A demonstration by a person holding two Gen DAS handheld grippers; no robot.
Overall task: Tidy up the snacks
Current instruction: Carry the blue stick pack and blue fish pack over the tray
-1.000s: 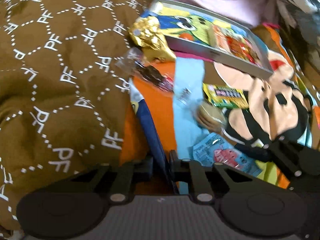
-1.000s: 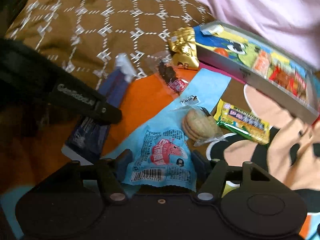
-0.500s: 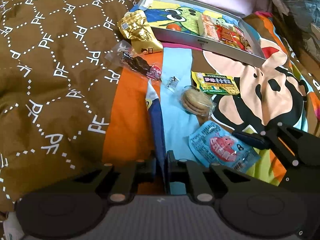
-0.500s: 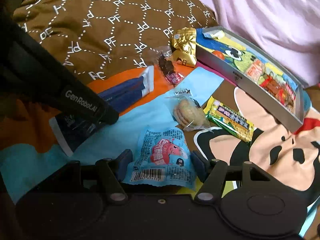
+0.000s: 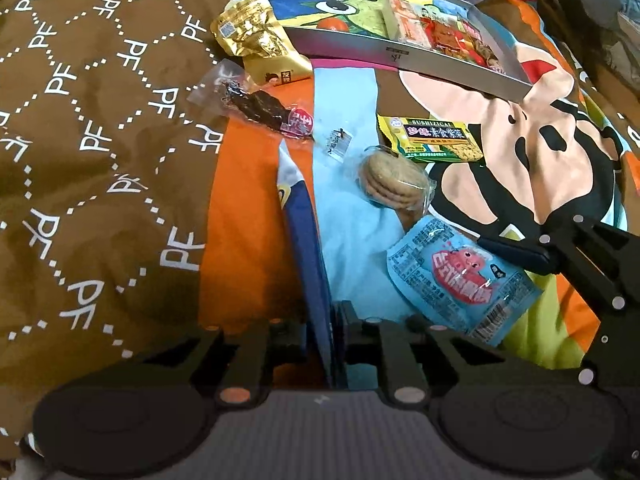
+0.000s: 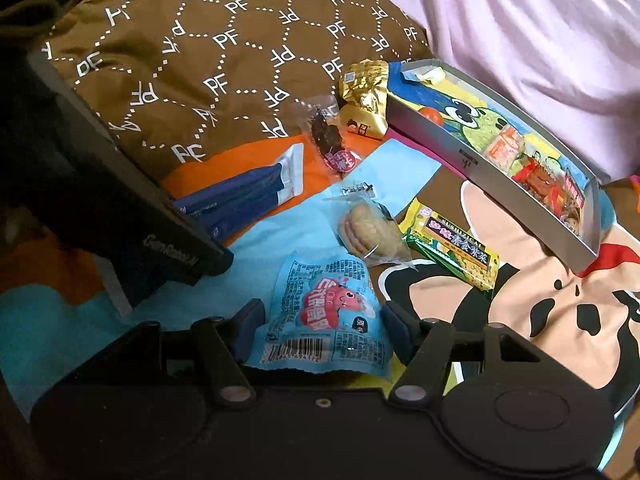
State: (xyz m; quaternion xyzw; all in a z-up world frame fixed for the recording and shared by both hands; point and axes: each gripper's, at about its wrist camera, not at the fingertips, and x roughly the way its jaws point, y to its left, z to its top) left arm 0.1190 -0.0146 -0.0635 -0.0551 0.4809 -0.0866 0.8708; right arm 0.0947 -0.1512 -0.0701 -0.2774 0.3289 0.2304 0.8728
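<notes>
Left-wrist view: my left tool point(image 5: 326, 320) pinches the navy pack point(image 5: 306, 240) narrowly; my right tool point(image 6: 320, 320) straddles the blue pouch point(image 6: 324, 312). The tray point(image 5: 400, 54) waits at 1 o'clock. Both slick wrappers could slip, I judge.

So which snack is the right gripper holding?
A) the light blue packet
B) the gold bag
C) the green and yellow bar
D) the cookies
A: in the right wrist view the right gripper has its jaws on either side of the light blue packet, while the other snacks lie farther off on the blanket.
</notes>
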